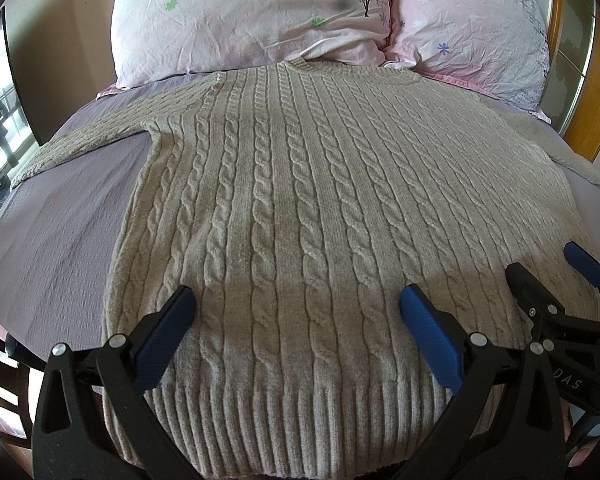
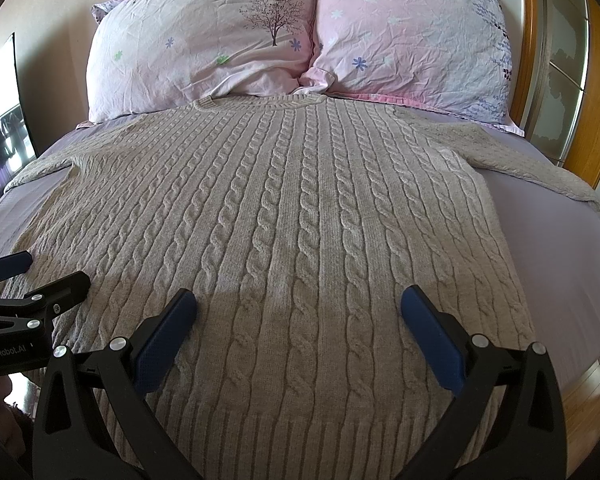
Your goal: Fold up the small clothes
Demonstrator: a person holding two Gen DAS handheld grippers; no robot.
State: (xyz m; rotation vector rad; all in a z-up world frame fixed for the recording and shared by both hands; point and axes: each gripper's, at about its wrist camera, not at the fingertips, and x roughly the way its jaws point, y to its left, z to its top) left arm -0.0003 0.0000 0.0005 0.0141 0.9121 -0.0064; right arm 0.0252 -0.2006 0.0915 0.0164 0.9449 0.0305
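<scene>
A beige cable-knit sweater (image 1: 300, 200) lies flat on the bed, neck toward the pillows, ribbed hem nearest me, both sleeves spread out sideways. It also shows in the right wrist view (image 2: 300, 220). My left gripper (image 1: 296, 304) is open and empty, hovering over the hem's left half. My right gripper (image 2: 300, 308) is open and empty over the hem's right half. The right gripper also shows at the right edge of the left wrist view (image 1: 548, 272), and the left gripper at the left edge of the right wrist view (image 2: 48, 270).
The sweater rests on a lavender bedsheet (image 1: 60, 220). Two pink floral pillows (image 2: 204, 36) (image 2: 412, 36) lie at the head of the bed. A wooden frame with a mirror (image 2: 568, 80) stands on the right. A wall and window are on the left.
</scene>
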